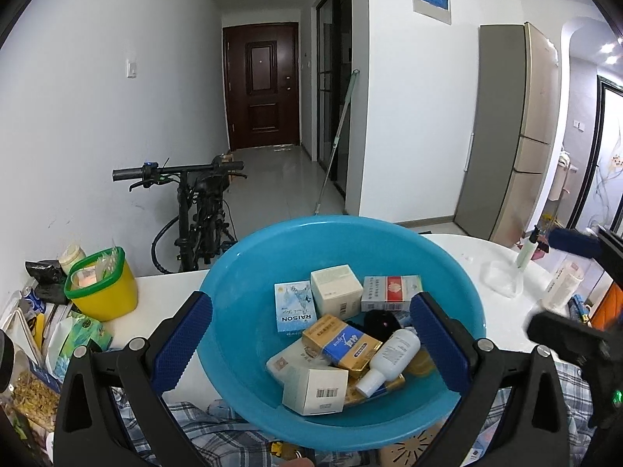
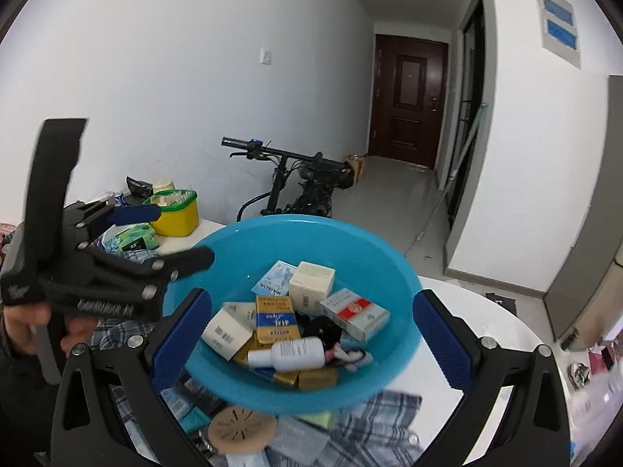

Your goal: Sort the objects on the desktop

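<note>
Left tongs (image 1: 311,334): spread wide, holding nothing, framing the blue basin (image 1: 249,272).
Right tongs (image 2: 311,334): likewise wide, empty.
Basin: on the white surface (image 1: 459,249), full of boxes.
Advice: take the white bottle (image 1: 389,354), lying at 5 o'clock; close across its body.

Basin (image 1: 249,264): solid turquoise blue, sits between the open blue-padded black fingers (image 1: 183,334) of the left gripper (image 1: 311,342). Inside it: white bottle (image 1: 393,354), gold-and-blue box (image 1: 338,340), cream box (image 1: 337,290), red-and-grey pack (image 1: 389,292). Left of the fingers: yellow tub (image 1: 103,295), green rim. Below: blue-white plaid cloth (image 1: 218,428).
</note>
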